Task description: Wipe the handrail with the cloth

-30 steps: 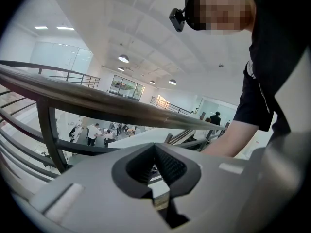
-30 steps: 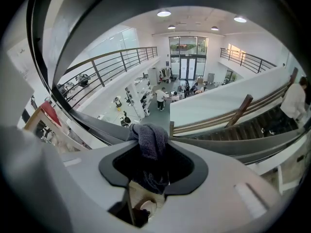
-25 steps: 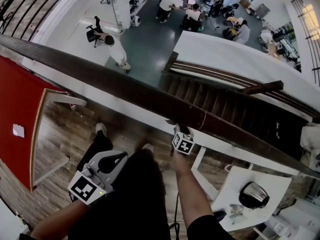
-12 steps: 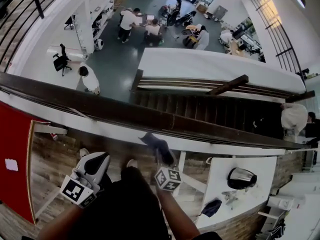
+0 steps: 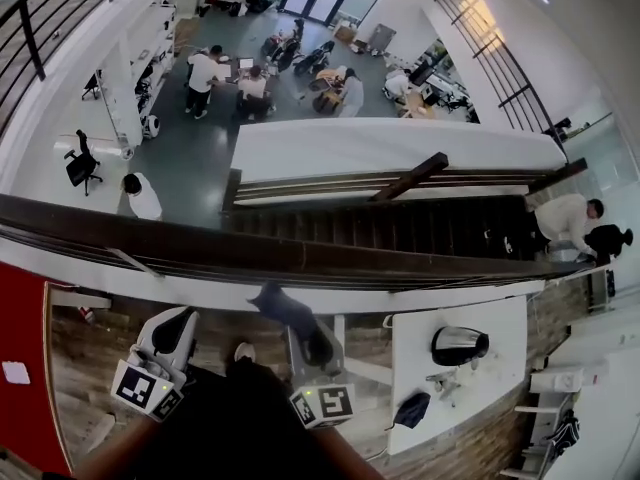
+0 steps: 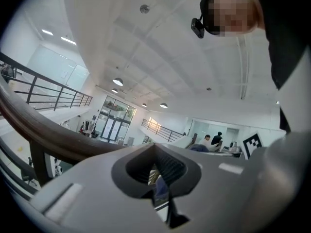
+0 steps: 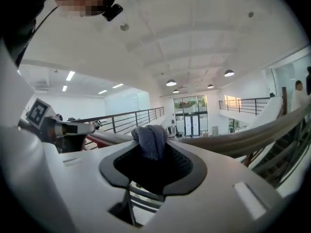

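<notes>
The dark brown handrail (image 5: 300,253) crosses the head view from left to right, above a drop to a hall below. My right gripper (image 5: 314,356) is just on my side of the rail and is shut on a dark grey-blue cloth (image 5: 285,310), whose free end sticks out toward the rail. In the right gripper view the cloth (image 7: 150,139) bunches between the jaws of that gripper (image 7: 153,160), with the handrail (image 7: 233,141) beyond. My left gripper (image 5: 178,326) is at the lower left, shut and empty. The left gripper view shows its jaws meeting (image 6: 158,178) beside the rail (image 6: 48,135).
A white table (image 5: 500,368) with a metal kettle (image 5: 460,345) stands below at the right. A red panel (image 5: 20,338) lies at the left. A staircase (image 5: 400,226) descends beyond the rail; people stand in the hall and one (image 5: 565,220) by the stairs.
The head view has tilted up toward the hall. The right gripper, earlier tucked close under the rail, now sits lower in the picture with the cloth showing. The left gripper has shifted slightly.
</notes>
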Available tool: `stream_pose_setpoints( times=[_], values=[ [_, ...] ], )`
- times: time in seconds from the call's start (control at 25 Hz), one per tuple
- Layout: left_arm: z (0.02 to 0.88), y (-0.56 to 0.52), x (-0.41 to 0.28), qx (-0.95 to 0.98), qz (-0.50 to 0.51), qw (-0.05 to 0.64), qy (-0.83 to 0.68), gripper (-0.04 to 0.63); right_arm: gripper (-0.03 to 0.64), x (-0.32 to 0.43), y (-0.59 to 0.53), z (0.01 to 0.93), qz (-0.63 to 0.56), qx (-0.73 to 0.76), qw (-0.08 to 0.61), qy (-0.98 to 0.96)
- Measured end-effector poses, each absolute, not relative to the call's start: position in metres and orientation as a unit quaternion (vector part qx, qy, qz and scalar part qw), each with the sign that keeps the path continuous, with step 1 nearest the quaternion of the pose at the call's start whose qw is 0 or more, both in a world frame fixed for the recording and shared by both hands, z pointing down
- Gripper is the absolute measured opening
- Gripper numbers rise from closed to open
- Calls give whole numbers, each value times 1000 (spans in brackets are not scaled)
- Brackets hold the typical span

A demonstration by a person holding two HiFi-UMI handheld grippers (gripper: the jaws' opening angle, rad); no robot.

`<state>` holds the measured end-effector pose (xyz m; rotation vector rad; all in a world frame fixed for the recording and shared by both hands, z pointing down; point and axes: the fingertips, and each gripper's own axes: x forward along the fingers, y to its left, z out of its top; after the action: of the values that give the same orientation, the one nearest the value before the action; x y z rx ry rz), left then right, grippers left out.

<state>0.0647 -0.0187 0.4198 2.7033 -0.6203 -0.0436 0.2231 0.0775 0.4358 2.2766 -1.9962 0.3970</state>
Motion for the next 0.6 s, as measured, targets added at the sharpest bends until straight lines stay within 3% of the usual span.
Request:
stream_pose_setpoints(
  times=[0.6],
  values=[
    [411,-11,89,961,-18,152,-230,-2,123,204,60,357,5,699,30,-715]
  ],
)
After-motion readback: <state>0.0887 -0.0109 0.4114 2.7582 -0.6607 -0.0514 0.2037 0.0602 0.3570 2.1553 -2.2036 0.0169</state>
